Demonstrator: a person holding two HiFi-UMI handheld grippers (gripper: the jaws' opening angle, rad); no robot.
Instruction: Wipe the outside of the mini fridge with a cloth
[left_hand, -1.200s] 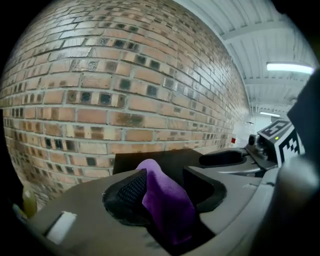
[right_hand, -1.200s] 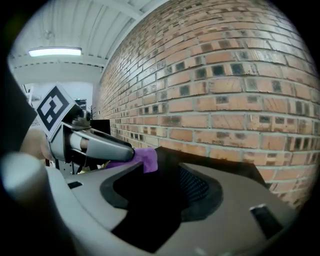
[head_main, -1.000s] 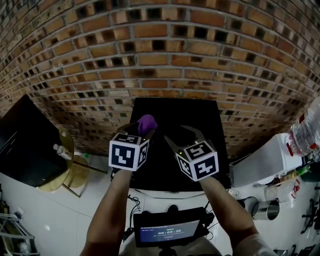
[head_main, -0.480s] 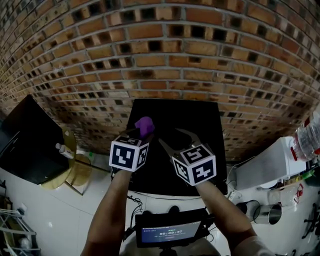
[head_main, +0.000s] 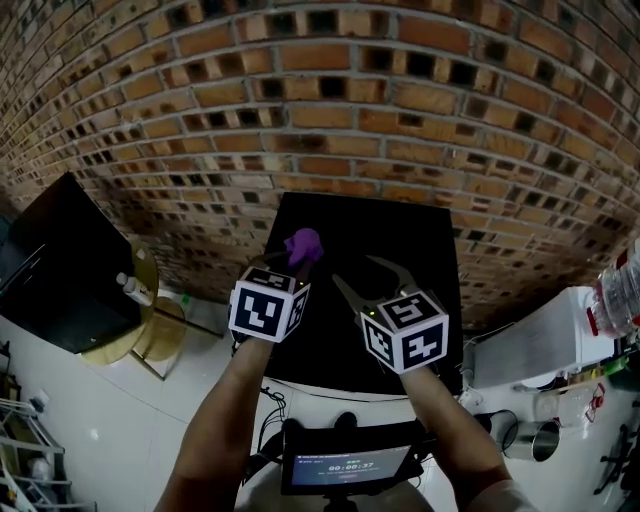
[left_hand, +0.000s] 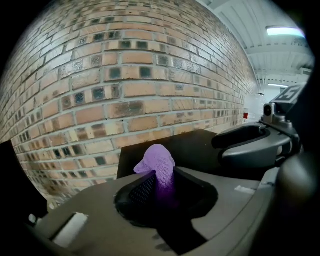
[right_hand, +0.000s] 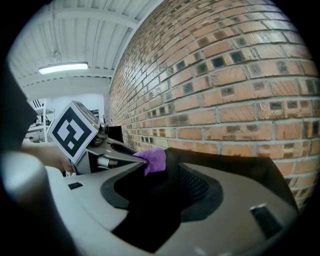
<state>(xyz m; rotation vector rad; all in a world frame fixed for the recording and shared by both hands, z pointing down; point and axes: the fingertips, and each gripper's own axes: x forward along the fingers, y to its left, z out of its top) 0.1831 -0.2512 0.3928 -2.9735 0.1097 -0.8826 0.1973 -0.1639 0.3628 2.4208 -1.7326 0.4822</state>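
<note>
Head view: cloth (head_main: 303, 245) bottom apparently hidden

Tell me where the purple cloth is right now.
In the head view, the purple cloth sits left of centre, clamped in the left gripper over the mini fridge, with the open right gripper beside it.

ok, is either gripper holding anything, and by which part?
Left gripper is shut on the small purple knit cloth, pinching its lower end; the bunched top pokes out past the jaws. Right gripper is open, nothing between its jaws.
</note>
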